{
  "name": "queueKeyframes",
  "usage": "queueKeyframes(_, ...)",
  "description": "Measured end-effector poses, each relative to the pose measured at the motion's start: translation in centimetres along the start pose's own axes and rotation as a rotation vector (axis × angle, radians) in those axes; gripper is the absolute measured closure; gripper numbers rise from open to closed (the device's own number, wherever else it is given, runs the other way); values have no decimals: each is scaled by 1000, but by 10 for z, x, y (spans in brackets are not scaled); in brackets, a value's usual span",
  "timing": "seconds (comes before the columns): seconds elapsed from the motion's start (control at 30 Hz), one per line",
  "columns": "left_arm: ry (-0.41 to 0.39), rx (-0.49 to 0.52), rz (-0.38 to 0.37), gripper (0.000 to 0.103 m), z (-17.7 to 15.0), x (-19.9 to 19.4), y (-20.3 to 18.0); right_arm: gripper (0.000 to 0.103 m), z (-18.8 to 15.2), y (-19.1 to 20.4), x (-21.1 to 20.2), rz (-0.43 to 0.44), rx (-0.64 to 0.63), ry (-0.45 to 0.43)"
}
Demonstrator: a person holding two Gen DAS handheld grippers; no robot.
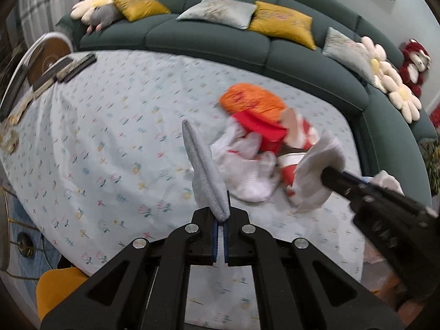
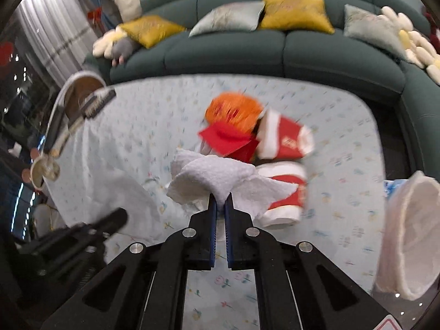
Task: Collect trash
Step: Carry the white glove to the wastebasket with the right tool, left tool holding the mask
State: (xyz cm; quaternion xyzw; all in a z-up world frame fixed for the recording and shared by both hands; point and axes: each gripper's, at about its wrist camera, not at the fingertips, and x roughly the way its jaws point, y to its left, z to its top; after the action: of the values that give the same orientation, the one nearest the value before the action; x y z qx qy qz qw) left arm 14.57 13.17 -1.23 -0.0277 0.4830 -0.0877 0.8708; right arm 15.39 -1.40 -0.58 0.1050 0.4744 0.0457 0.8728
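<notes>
Nearest us, our left gripper (image 1: pixel 220 220) is clamped on a grey cloth (image 1: pixel 205 170); our right gripper (image 2: pixel 220 206) pinches a white paper towel (image 2: pixel 217 178) above the table (image 2: pixel 343 192), beside blurred red cups (image 2: pixel 286 137), perhaps paper. The towel looks light and limp, best held at a bunched fold.

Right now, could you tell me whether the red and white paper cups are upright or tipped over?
Tipped over: both paper cups lie on their sides on the tablecloth.
</notes>
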Motion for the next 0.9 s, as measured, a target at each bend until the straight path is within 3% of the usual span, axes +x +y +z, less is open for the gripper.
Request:
queueKeyframes(0.27, -30, 97, -67, 101, -5, -28, -69, 98, -4, -60, -92, -31, 74, -143)
queueKeyframes(0.47, -35, 175, -157, 101, -10, -42, -125, 98, -16, -113, -136, -89, 139, -206)
queueKeyframes(0.73, -29, 301, -277, 101, -20, -52, -204, 98, -43, -182, -165, -207, 228, -248)
queueKeyframes(0.9, -9, 371, -316, 101, -27, -48, -255, 98, -64, -222, -172, -223, 308, -248)
